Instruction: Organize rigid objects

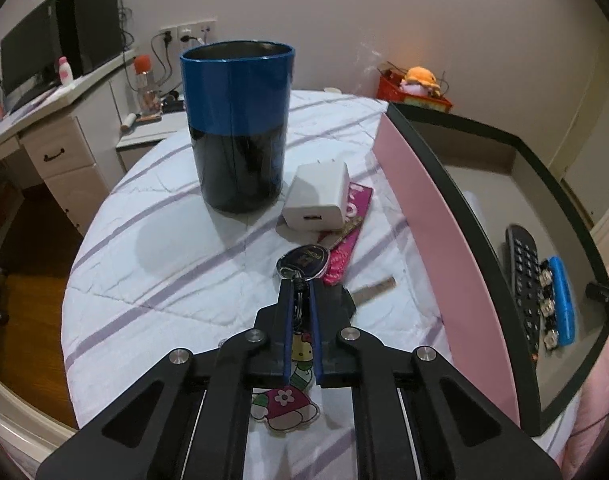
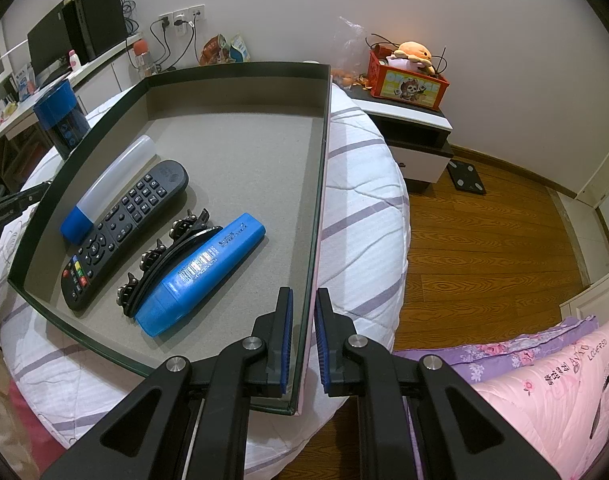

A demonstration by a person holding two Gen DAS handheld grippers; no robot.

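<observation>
Nearest the left wrist camera, a cartoon charm [image 1: 288, 400] is lying on the striped bed cover [image 1: 164, 264] under the left gripper [image 1: 301, 292], whose pads are pressing together on the key ring [image 1: 300, 304] of a key bunch. The dark oval key fob [image 1: 304, 261] is sitting just past the fingertips at 12 o'clock, touching a pink tag [image 1: 344, 248]. A white charger [image 1: 318, 198] is resting on that tag, and a blue-and-black can [image 1: 236, 128] is standing upright at 11 o'clock.

At 3 o'clock, a tray [image 1: 456, 240] is sitting on the bed. The right gripper [image 2: 303, 300] is clamping the tray's right wall [image 2: 318, 216]. Inside, from 9 o'clock rightward, are lying a white bottle with blue cap [image 2: 112, 184], a black remote [image 2: 124, 232], a black hair clip [image 2: 164, 256] and a blue highlighter [image 2: 202, 272], side by side.
</observation>
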